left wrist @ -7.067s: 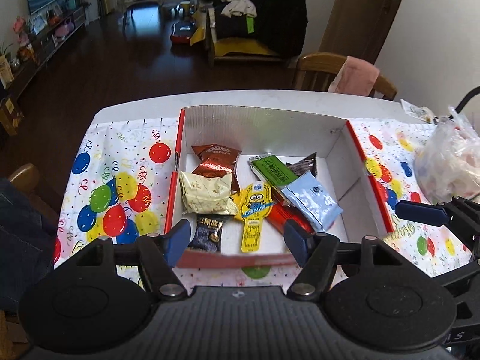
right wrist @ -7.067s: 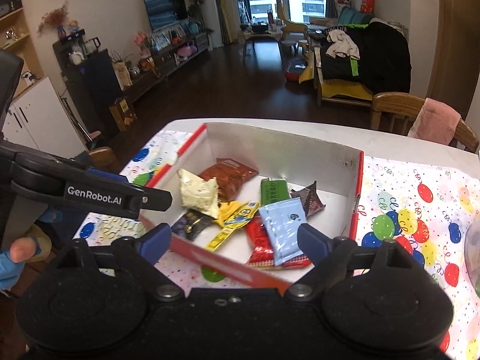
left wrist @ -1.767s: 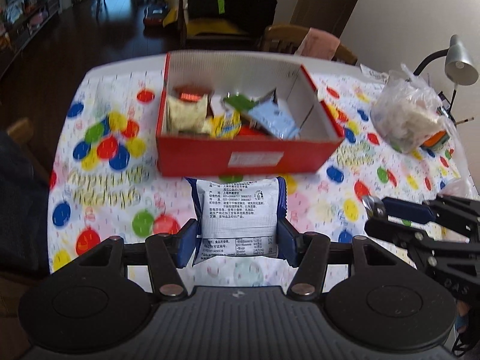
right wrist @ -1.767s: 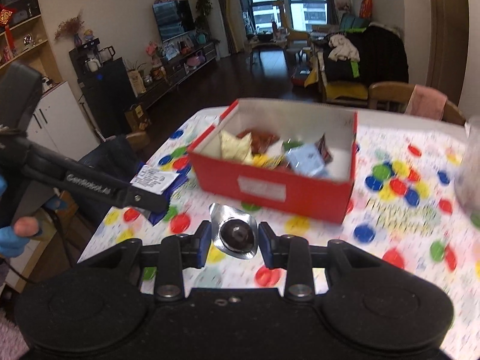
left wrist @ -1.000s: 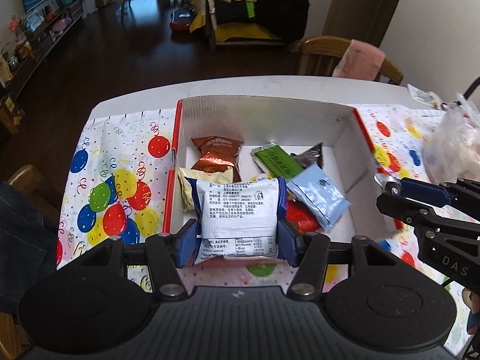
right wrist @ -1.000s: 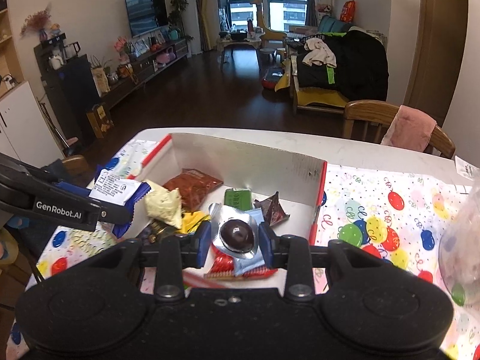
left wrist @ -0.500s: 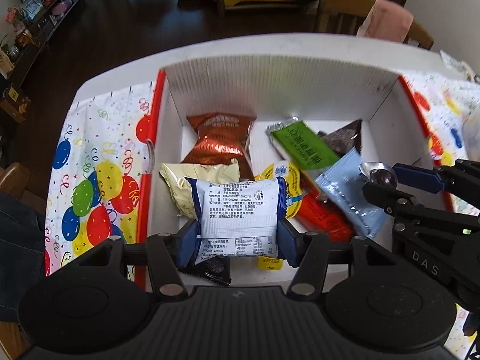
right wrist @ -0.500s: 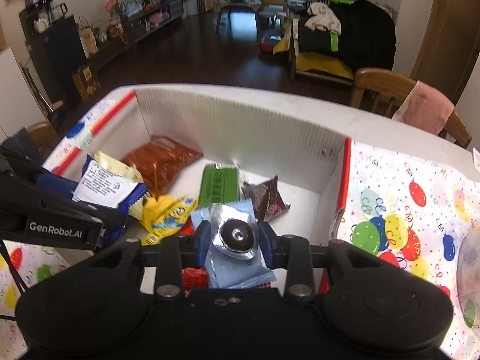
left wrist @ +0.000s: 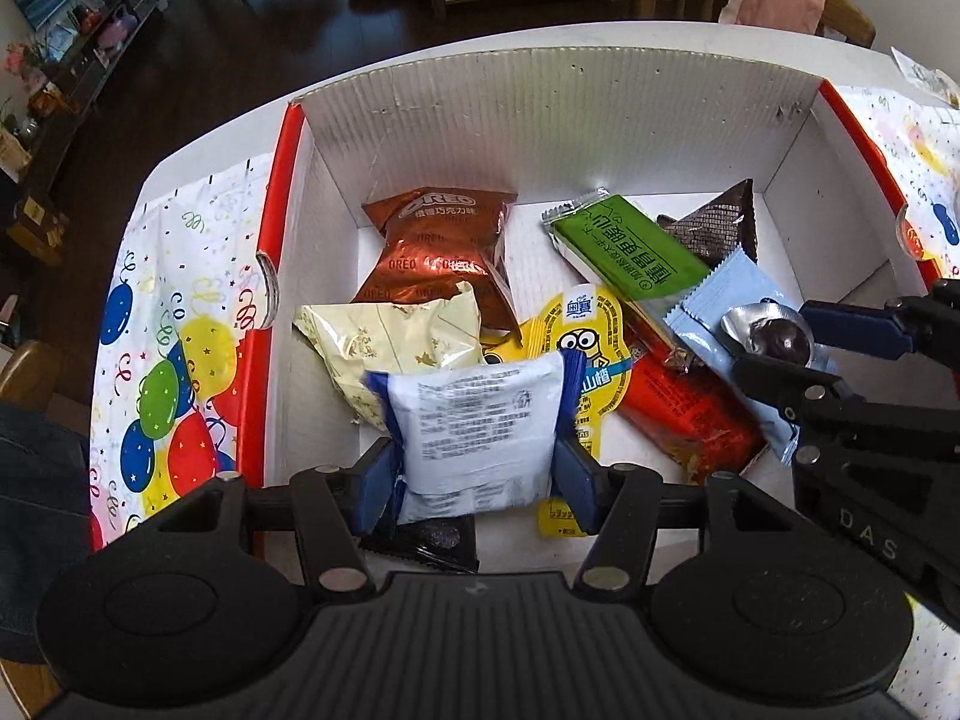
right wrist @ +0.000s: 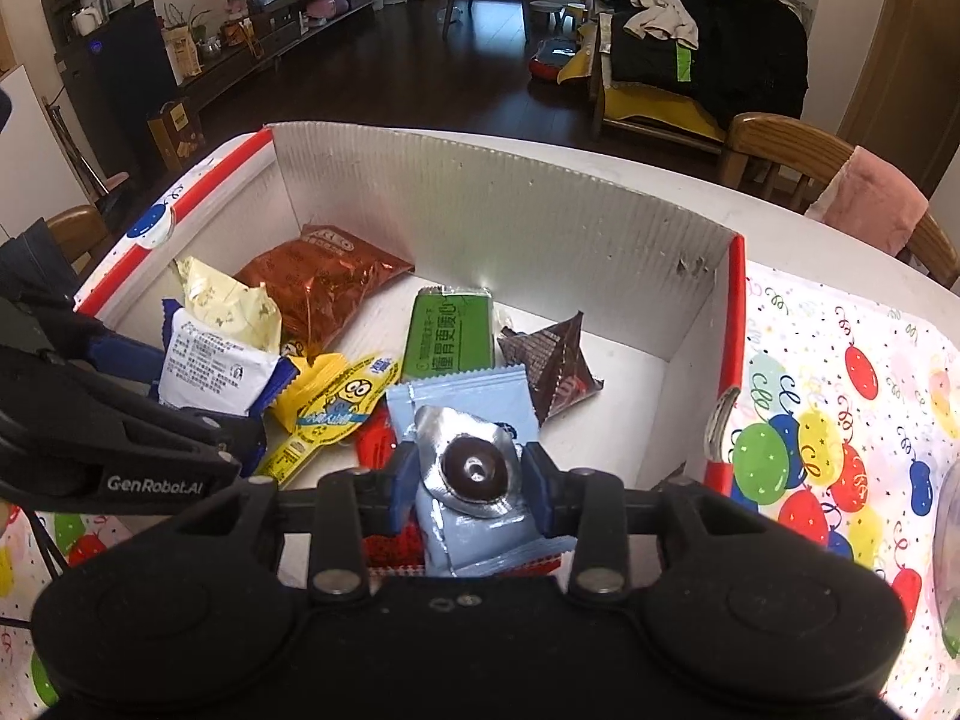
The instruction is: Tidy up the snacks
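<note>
We hold two snacks low inside the box (left wrist: 558,96), and neither has been let go. The white packet (left wrist: 477,429) with blue ends sits gripped between the fingers of the left gripper (left wrist: 474,480), near the box's front left corner, above a cream packet (left wrist: 396,342) and a yellow pouch (left wrist: 591,336). The foil-wrapped chocolate (right wrist: 474,468) sits between the fingers of the right gripper (right wrist: 471,483), near the front edge right of the middle, just above a pale blue sachet (right wrist: 468,396). Those jaws have just been opening slightly, yet the foil spans the whole gap, so we judge it barely held. Already lying in the box are a brown cookie bag (left wrist: 438,246) toward the back left, a green bar (left wrist: 624,252), a dark triangular packet (left wrist: 717,225) near the back right corner, and a red packet (left wrist: 684,414). Both drops are left to do. A clear bag at the tablecloth's (right wrist: 840,396) right edge is mostly out of view, so we cannot tell if more snacks wait there.
</note>
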Available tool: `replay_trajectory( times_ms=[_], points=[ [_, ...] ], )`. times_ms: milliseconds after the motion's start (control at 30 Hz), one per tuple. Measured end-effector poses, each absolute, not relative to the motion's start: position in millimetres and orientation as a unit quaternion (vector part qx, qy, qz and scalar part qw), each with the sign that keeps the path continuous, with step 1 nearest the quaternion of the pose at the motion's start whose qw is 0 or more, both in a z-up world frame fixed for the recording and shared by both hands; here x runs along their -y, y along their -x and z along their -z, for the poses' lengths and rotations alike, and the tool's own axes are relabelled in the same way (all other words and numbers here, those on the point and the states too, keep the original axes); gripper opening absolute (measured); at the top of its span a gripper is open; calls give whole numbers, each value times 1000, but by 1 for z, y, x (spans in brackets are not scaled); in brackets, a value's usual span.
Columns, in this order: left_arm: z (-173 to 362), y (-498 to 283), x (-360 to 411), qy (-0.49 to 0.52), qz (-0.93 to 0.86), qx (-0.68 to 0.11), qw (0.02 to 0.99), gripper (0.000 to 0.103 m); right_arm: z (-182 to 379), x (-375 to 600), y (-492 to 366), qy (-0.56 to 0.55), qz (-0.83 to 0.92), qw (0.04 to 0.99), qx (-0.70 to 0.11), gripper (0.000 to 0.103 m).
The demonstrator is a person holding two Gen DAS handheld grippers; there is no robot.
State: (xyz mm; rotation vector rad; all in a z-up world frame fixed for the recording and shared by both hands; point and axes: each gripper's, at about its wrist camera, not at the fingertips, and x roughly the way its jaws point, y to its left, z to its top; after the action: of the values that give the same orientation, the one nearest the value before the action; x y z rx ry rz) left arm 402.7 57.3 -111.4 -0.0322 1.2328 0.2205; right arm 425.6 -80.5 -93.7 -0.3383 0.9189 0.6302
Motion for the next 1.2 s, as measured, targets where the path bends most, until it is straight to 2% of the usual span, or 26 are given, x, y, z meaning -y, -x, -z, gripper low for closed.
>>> replay_trajectory(
  times_ms=[233,500,633,800,867,1200],
  points=[
    [103,-393,-64,49,-96,-569,815,57,82,95,-420,135,-293,843,-430,42],
    [76,-367,-64,66,-82,-535,838,58,50,114,-395,102,-303,858,-401,56],
    [57,-350,-60,69,-77,-508,855,65,31,120,-378,90,-309,868,-379,65],
    [34,-326,-55,66,-69,-476,874,65,8,129,-360,63,-315,876,-359,73],
    [26,-317,-54,65,-67,-466,880,65,1,132,-352,53,-317,880,-351,79],
    [-7,-266,-47,43,-58,-409,910,72,-23,145,-313,31,-330,887,-321,89]
  ],
)
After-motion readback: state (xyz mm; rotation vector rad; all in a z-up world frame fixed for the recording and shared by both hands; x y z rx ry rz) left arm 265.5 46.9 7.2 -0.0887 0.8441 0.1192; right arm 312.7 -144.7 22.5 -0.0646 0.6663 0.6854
